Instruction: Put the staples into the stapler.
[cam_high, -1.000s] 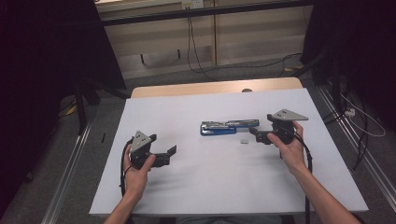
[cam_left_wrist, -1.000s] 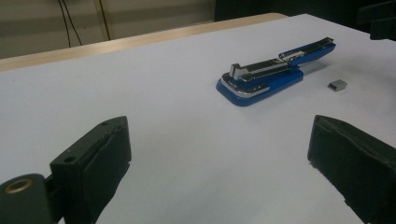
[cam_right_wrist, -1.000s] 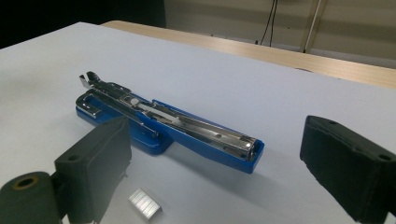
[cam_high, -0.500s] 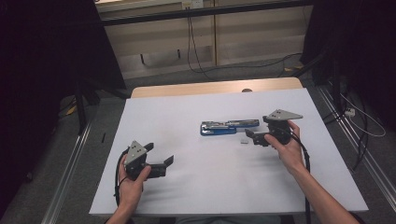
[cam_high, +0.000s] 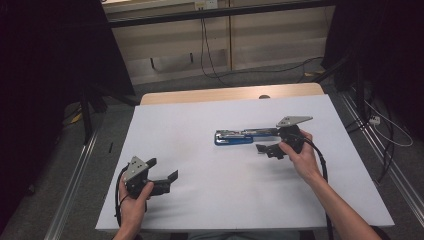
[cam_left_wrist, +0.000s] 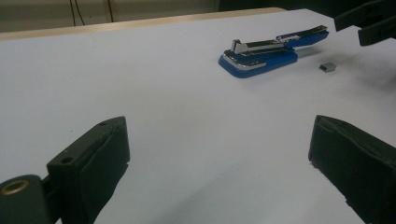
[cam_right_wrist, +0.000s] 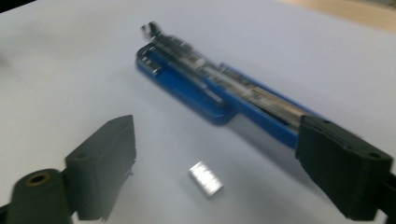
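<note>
Left gripper (cam_high: 162, 176) sits at the near-left part of the white table (cam_high: 200, 125), held in the person's left hand (cam_high: 134, 200), jaws spread wide with nothing between them; in the left gripper view both black jaws frame bare white surface, pads clear of any object. It is well apart from the work items. Moving right: the stapler (cam_high: 245, 136) lies flat near the table's middle, slightly right of centre, swung fully open so that its blue base and its blue top arm stretch out in one long line (chrome magazine rail exposed along the upper face, a bright metal end piece at the left tip). In the left gripper view the stapler (cam_left_wrist: 271, 50) shows a rounded blue base with a silver rim, the arm tapering away to the right. Just beside it, on the near side, lies a small silvery block of staples (cam_right_wrist: 206, 178), separate from the stapler and resting on the table; same piece is a small grey block in the left gripper view (cam_left_wrist: 328, 67). Right gripper (cam_high: 267, 150), in the right hand (cam_high: 302, 160), hangs over that block with jaws wide apart, gripping nothing; the right gripper view is somewhat blurred, the stapler (cam_right_wrist: 219, 95) running diagonally beyond the jaws.
</note>
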